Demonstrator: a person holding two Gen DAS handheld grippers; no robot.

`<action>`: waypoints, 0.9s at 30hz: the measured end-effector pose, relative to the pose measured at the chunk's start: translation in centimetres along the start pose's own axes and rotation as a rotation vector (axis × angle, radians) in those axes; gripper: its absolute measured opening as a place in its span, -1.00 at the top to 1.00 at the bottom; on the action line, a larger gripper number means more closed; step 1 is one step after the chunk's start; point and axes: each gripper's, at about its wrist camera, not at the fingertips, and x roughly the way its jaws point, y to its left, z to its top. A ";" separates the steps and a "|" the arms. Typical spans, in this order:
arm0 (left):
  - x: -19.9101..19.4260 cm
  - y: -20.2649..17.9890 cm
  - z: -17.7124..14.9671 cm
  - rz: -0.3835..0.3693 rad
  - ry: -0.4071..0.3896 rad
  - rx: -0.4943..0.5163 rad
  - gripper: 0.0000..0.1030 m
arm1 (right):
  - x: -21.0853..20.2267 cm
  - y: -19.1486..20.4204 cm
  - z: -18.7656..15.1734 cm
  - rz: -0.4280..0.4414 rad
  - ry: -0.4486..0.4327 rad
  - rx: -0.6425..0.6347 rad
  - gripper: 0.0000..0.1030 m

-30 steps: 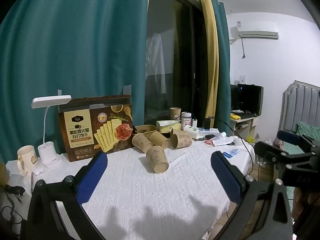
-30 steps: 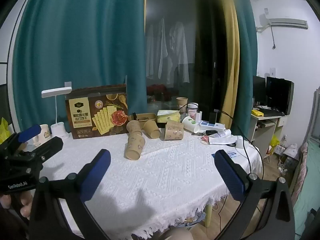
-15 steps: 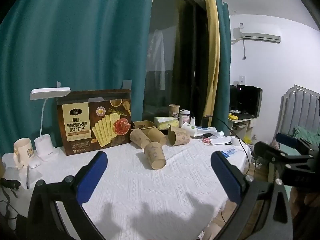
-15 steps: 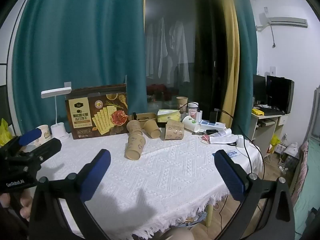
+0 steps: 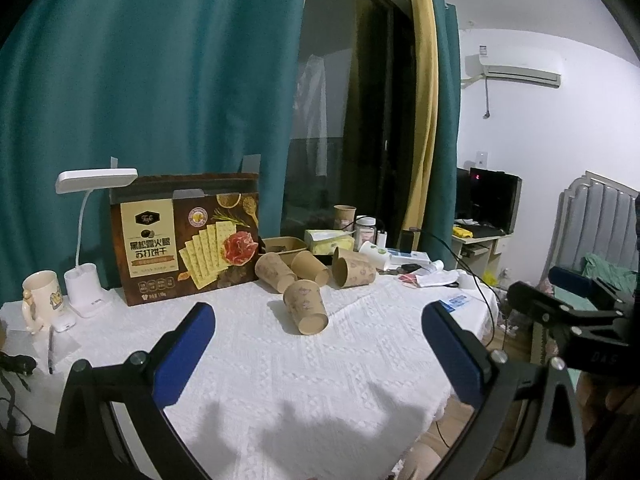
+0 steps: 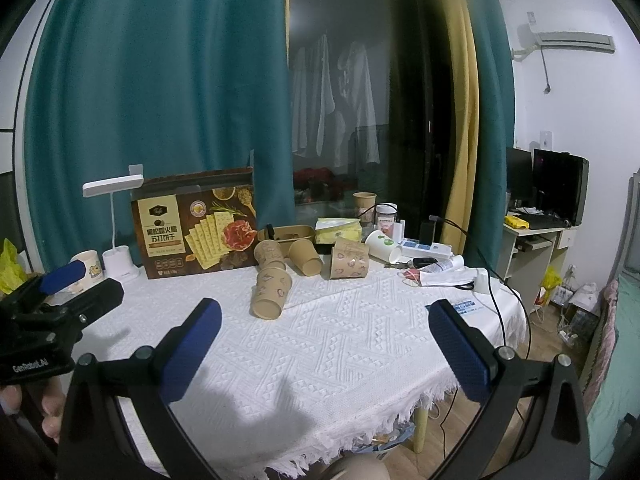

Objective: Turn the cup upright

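Note:
Several brown paper cups lie on their sides on the white tablecloth (image 5: 320,392). The nearest cup (image 5: 306,307) (image 6: 271,293) lies alone, its mouth facing me. Behind it lies a cluster: a left cup (image 5: 275,272) (image 6: 270,254), a middle cup (image 5: 310,266) (image 6: 306,257) and a right cup (image 5: 354,269) (image 6: 350,264). My left gripper (image 5: 318,354) hangs open over the table's front, well short of the nearest cup, holding nothing. My right gripper (image 6: 325,350) is open too, equally far back and empty. Each gripper shows at the edge of the other's view: right gripper (image 5: 540,286), left gripper (image 6: 86,284).
A cracker box (image 5: 188,240) stands at the back with a white desk lamp (image 5: 86,248) and a mug (image 5: 40,298) to its left. Behind the cups sit a tray, a tissue pack, jars, a fallen white cup (image 6: 382,245) and cables. The table's edge (image 6: 460,384) drops off at right.
The left gripper has shifted a little, so the cups sit slightly higher and further left in its view. The right gripper has hardly moved. Both stay open.

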 end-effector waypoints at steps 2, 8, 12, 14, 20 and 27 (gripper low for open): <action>-0.1 0.0 0.0 -0.006 -0.004 0.000 -1.00 | 0.0 0.0 0.0 0.000 0.000 -0.001 -0.99; -0.6 0.0 0.2 -0.001 -0.016 -0.001 -1.00 | 0.0 -0.2 0.0 0.002 -0.001 0.001 -0.99; -0.6 0.1 0.4 -0.003 -0.015 0.000 -1.00 | 0.1 0.1 -0.4 0.001 0.000 0.003 -0.99; -0.7 0.2 0.4 -0.003 -0.015 0.000 -1.00 | 0.1 0.1 -0.3 0.001 0.001 0.003 -0.99; -0.8 0.3 0.5 0.000 -0.013 0.002 -1.00 | 0.2 0.0 -0.3 0.003 0.001 0.004 -0.99; -0.9 0.5 0.5 0.001 -0.011 0.002 -1.00 | 0.2 0.0 -0.3 0.002 0.000 0.005 -0.99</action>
